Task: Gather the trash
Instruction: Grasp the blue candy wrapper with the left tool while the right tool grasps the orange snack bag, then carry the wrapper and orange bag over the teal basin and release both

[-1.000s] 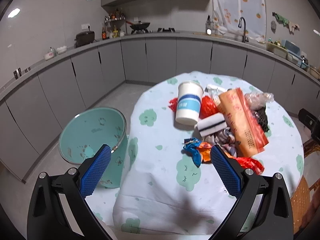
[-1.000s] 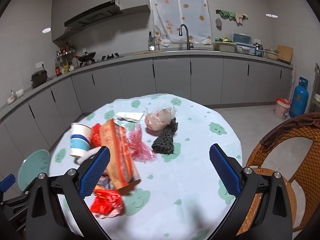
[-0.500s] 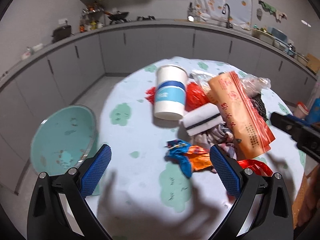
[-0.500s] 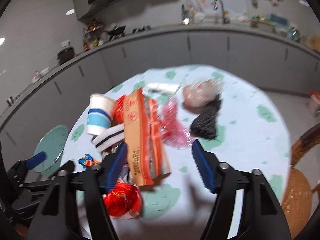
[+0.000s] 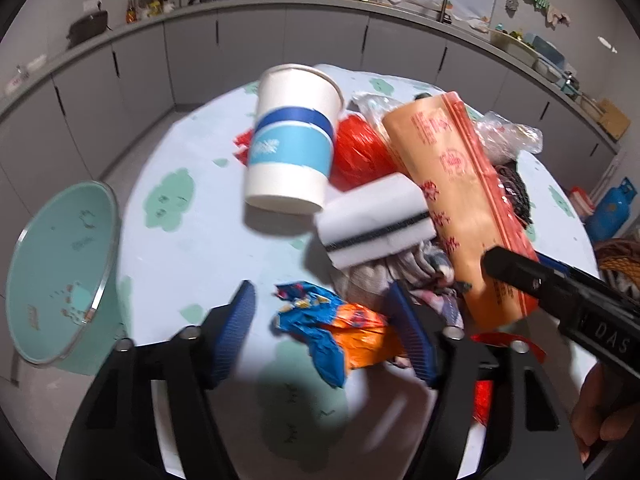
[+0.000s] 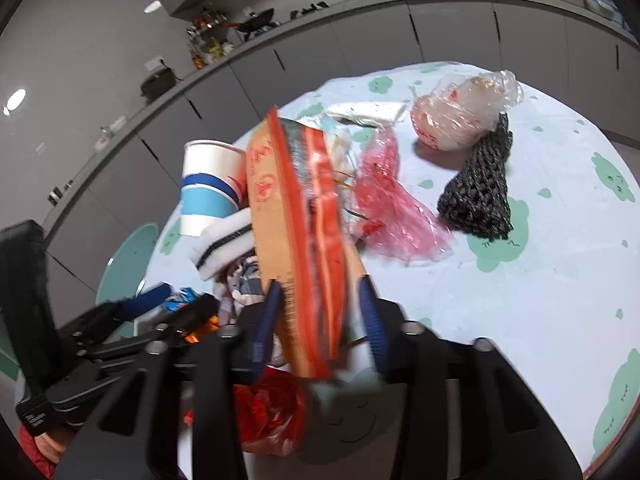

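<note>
Trash lies piled on a round table (image 5: 192,240). My left gripper (image 5: 326,320) is open, its blue pads on either side of a crumpled blue and orange wrapper (image 5: 336,326), not closed on it. My right gripper (image 6: 320,312) is part closed around the near end of a long orange packet (image 6: 292,216), also in the left wrist view (image 5: 456,200); contact with the pads is unclear. A white and blue paper cup (image 5: 292,148), a white sponge block (image 5: 376,220) and a red bag (image 5: 360,152) lie beyond.
A teal waste bin (image 5: 60,276) stands on the floor left of the table. A clear bag with a bowl (image 6: 460,116), a black net (image 6: 480,188) and a pink plastic bag (image 6: 392,200) lie farther right. A red bag (image 6: 272,412) lies under the right gripper. Grey kitchen cabinets curve behind.
Both grippers have moved forward and down onto the pile. Both have narrowed, the left around the wrapper, the right around the orange packet's end.
</note>
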`<state>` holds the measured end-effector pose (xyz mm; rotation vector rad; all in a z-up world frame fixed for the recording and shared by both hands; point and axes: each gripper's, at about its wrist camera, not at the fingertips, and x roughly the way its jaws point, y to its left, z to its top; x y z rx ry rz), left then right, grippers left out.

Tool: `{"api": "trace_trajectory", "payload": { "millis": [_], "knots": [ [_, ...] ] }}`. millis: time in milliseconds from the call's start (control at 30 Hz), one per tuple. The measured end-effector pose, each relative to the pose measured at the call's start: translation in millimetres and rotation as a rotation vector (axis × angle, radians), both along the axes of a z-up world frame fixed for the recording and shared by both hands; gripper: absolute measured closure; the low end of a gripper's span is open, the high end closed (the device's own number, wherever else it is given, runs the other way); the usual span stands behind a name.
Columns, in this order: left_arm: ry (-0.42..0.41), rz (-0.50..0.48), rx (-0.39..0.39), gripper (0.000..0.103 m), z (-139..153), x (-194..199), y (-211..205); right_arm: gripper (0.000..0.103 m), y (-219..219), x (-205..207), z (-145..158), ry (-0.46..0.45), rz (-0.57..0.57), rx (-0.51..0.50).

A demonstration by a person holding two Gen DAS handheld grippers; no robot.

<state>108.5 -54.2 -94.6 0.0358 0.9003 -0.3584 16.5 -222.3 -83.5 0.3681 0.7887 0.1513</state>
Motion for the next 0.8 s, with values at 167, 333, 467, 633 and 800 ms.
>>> {"api": "trace_trajectory", "payload": {
  "millis": [167,333,467,633,800],
  "knots": [
    [-0.024,-0.028,-0.028,0.055,8,-9,0,0.098,0,-8,8,-0.019,0.01,0.021],
    [-0.086,-0.02,-0.044,0.062,28,-25,11,0.098,-4,-23,28,-0.09,-0.005,0.034],
    [-0.123,-0.004,-0.085,0.086,45,-35,22,0.098,-4,-39,47,-0.16,-0.039,0.008],
    [-0.172,0.005,-0.07,0.09,55,-41,26,0.098,3,-48,50,-0.172,-0.067,-0.045],
    [-0.183,0.023,-0.016,0.017,50,-42,27,0.098,3,-52,52,-0.164,-0.086,-0.039]
  ]
}}
